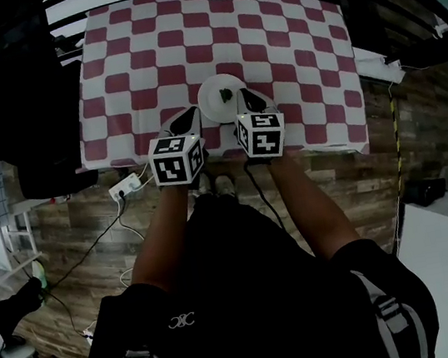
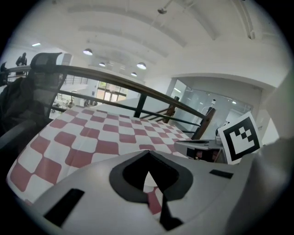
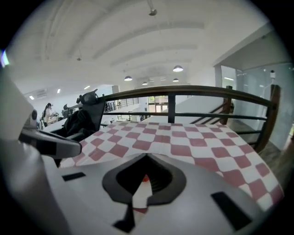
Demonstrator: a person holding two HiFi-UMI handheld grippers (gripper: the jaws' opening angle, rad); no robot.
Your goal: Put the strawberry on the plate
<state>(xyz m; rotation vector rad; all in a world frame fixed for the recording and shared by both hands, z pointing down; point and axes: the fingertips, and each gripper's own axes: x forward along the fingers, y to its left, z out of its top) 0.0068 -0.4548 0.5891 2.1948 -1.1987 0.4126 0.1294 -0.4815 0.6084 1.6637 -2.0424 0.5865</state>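
A white plate [image 1: 214,104] sits near the front edge of the red-and-white checkered table [image 1: 287,46]. On it lies a small dark strawberry [image 1: 227,94]. My left gripper [image 1: 188,114] is just left of the plate and my right gripper [image 1: 245,95] just right of it, both low over the cloth. In the left gripper view the left gripper [image 2: 147,153] has its jaws together, with only cloth showing through the gap. The right gripper [image 3: 147,157] is also shut, holding nothing. A red speck of the strawberry [image 3: 145,179] and white plate show behind its jaws.
A black chair draped with dark clothing [image 1: 9,98] stands at the table's left. A dark railing [image 3: 183,92] runs along the far edge. A power strip [image 1: 124,185] and cables lie on the wooden floor by my feet. The right gripper's marker cube [image 2: 239,137] shows at right.
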